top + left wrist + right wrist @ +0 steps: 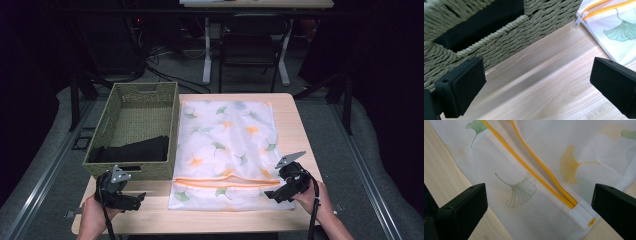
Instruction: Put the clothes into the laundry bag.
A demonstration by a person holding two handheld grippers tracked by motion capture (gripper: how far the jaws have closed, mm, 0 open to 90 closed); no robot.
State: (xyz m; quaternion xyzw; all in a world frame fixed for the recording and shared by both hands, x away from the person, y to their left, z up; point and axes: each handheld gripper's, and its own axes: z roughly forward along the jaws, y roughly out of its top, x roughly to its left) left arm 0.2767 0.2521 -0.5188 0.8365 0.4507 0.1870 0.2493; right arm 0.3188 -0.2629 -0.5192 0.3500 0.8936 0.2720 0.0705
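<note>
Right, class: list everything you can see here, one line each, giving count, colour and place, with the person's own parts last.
Table: one, pale wood, centre.
Woven basket: one, olive green, table's left half.
Black cloth: one, inside the basket's near end.
Mesh zip bag: one, white with green and orange leaves, orange zip, flat beside the basket.
Chair: one, dark, beyond the table.
Left tongs: black, open, near the basket's front.
Right tongs: black, open, at the bag's near right corner.
</note>
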